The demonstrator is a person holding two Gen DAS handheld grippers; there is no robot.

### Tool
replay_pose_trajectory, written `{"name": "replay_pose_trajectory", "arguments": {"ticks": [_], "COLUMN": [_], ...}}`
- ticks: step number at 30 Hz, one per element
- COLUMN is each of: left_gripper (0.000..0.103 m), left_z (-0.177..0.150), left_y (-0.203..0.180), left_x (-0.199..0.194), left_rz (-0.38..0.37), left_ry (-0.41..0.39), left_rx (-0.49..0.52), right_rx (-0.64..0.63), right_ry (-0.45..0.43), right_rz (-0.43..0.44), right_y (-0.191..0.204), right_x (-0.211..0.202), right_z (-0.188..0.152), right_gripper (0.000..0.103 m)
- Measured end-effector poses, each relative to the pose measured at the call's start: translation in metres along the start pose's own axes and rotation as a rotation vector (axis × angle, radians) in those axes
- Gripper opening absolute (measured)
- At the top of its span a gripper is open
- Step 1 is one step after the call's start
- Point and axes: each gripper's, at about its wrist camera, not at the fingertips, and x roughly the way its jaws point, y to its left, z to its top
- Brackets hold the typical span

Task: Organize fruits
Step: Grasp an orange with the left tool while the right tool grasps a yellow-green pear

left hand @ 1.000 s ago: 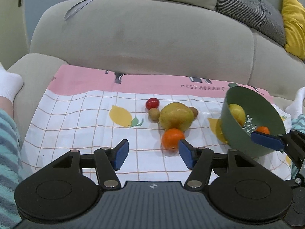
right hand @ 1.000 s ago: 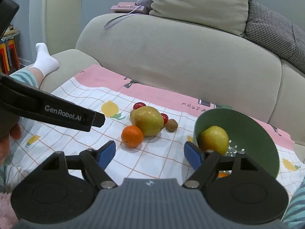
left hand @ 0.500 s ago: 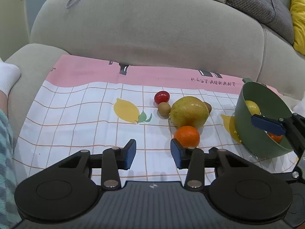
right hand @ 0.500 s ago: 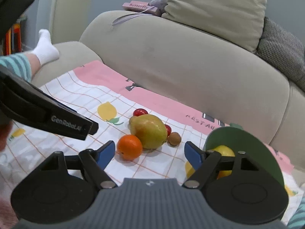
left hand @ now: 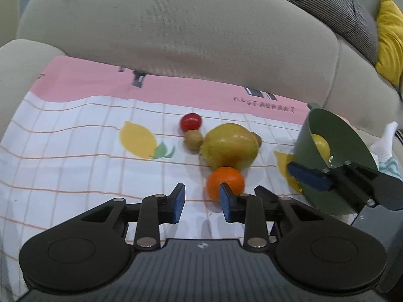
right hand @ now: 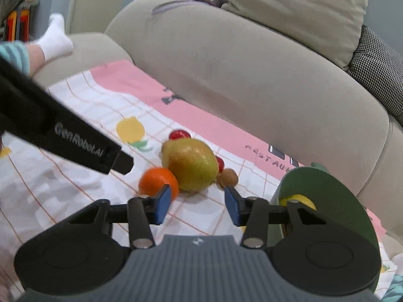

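Nearer orange (left hand: pixel 225 182), bowl (left hand: pixel 327 136) half-hidden

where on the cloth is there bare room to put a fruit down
Free: the checked cloth left of the printed lemon, and the pink strip along the sofa back. Crowded: tomato, pear and orange cluster, then the green bowl.
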Motion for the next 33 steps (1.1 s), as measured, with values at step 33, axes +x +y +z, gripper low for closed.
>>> {"name": "replay_pose_trajectory", "arguments": {"ticks": [33], "left_gripper": [0.048], "left_z": [0.009], "left_y": [-0.01], "left_x": [0.018], "left_rz": [-0.043], "left_ry": [0.053], "left_rx": [0.037], "right_rx": [-0.083], "right_ry": [-0.021], "right_rz": [-0.01], "right_y": [-0.007], "right_x": [0.016], "right_z": [-0.01], "right_gripper": [0.044]}}
